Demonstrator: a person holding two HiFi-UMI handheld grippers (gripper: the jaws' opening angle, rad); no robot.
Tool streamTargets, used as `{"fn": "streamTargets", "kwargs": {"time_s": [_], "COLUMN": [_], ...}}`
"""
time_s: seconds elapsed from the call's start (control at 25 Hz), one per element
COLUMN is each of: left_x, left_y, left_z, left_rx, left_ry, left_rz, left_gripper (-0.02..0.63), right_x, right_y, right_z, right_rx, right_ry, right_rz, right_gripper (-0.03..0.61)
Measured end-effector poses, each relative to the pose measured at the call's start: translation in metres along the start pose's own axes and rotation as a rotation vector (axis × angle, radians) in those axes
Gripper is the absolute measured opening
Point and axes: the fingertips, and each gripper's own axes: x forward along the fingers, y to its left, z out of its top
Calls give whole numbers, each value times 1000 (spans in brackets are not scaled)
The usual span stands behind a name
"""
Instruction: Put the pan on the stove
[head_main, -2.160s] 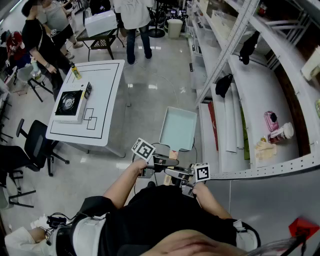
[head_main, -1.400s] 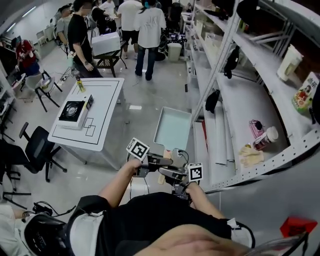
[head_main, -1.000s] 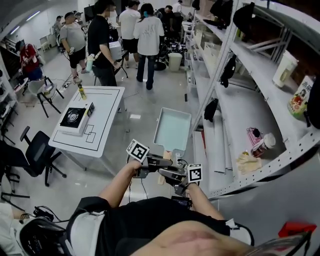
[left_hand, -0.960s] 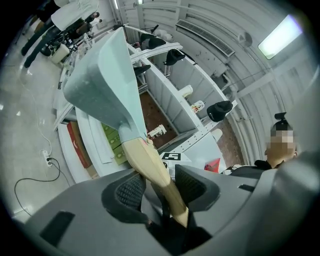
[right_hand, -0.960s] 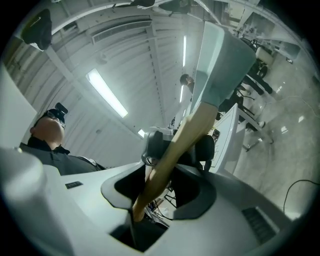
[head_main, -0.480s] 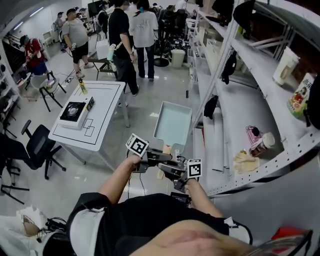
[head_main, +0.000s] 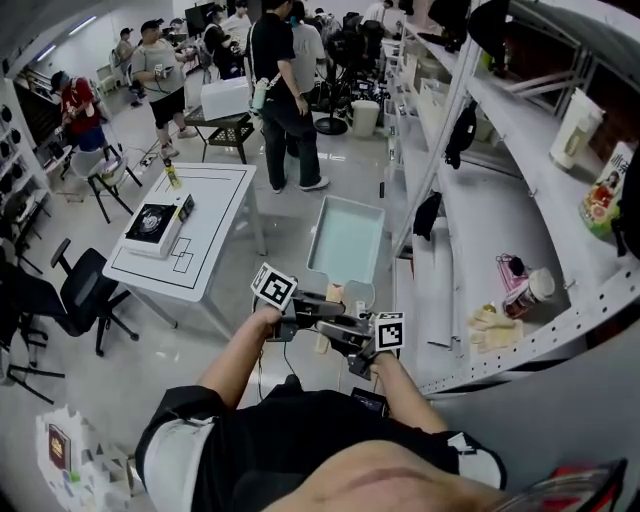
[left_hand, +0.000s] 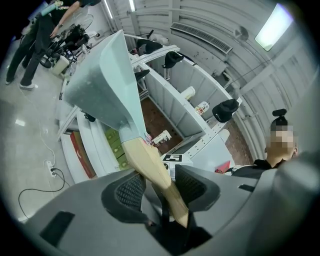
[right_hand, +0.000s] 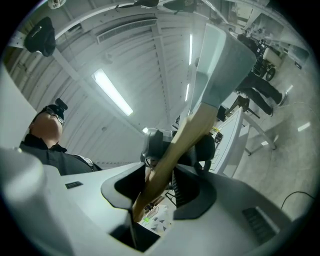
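Note:
A pale teal square pan (head_main: 346, 238) with a light wooden handle (head_main: 332, 297) hangs in the air in front of me. My left gripper (head_main: 305, 318) and right gripper (head_main: 352, 338) are both shut on that handle from opposite sides. In the left gripper view the handle (left_hand: 150, 165) runs between the pads of the left gripper (left_hand: 160, 183) up to the pan (left_hand: 100, 80). The right gripper view shows the handle (right_hand: 175, 145) clamped in the right gripper (right_hand: 167, 182), with the pan (right_hand: 225, 55) above. A black portable stove (head_main: 152, 222) sits on a white table (head_main: 215, 215) far to the left.
Metal shelving (head_main: 520, 190) with bottles, cloths and hanging black items runs along the right. Several people (head_main: 285, 90) stand beyond the table. A black office chair (head_main: 75, 295) is at the table's near left corner. A yellow bottle (head_main: 171, 176) stands on the table's far edge.
The pan and both grippers keep the same hold. The view has shifted, so the table sits slightly lower and nearer. A person in black has walked up behind the table.

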Motion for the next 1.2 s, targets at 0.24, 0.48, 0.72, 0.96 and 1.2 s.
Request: {"fn": "streamTargets", "kwargs": {"time_s": [0.24,0.48,0.72,0.96,1.2], "left_x": [1,-15,-31,-61,-91], "left_y": [19,54,85,117,145], "left_z": [23,71,123,173,211], "left_rx": [-10,112,54,35,65], "left_ry": [-1,19,6,2,-4], "left_rz": [-2,53,13,-1,24], "left_gripper": [193,195,195,193,193], "right_x": [0,11,32,61,89], "right_y": [-23,-60,-95,-136,-167], "right_z": [22,60,115,163,195], "right_rx": [1,12,-21,-21,-24], "right_ry": [-10,-20,-15,-24,-26], "right_rz": [-1,-6,-1,-1,15], "right_gripper": [173,173,173,172,173]}}
